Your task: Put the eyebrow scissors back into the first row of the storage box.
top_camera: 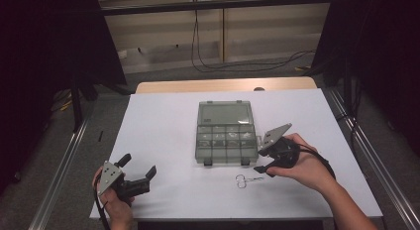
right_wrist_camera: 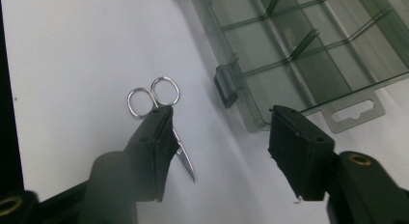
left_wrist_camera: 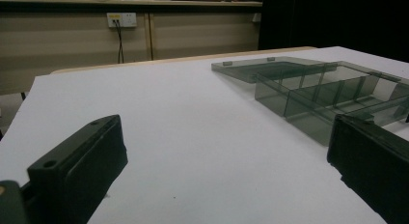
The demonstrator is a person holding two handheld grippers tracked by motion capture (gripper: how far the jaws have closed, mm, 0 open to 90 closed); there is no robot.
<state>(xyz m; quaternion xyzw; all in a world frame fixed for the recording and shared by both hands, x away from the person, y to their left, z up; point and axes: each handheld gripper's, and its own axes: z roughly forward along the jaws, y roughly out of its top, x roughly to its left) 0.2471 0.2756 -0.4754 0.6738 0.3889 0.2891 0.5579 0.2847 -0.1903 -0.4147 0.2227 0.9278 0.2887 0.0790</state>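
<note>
A smoky clear compartment box point(top_camera: 226, 141) lies open in the middle of the white table point(top_camera: 163, 126), its lid point(top_camera: 224, 113) folded back flat. Small silver scissors point(top_camera: 245, 180) lie just in front of the box's right corner. My right gripper point(top_camera: 262, 158) hovers open right of the scissors; in the right gripper view one jaw covers part of the scissors point(right_wrist_camera: 160, 94), and the box point(right_wrist_camera: 299, 55) and its latch point(right_wrist_camera: 225, 85) lie beyond. My left gripper point(top_camera: 139, 166) is open near the front left edge, holding nothing; its view shows the box point(left_wrist_camera: 313, 96) ahead to the right.
The box's compartments hold small items too small to tell. A wooden table edge point(top_camera: 223, 85) runs behind the white surface. Cables point(top_camera: 237, 65) lie on the floor beyond. Metal rails point(top_camera: 64, 160) flank the table. Bare white surface spreads left of the box.
</note>
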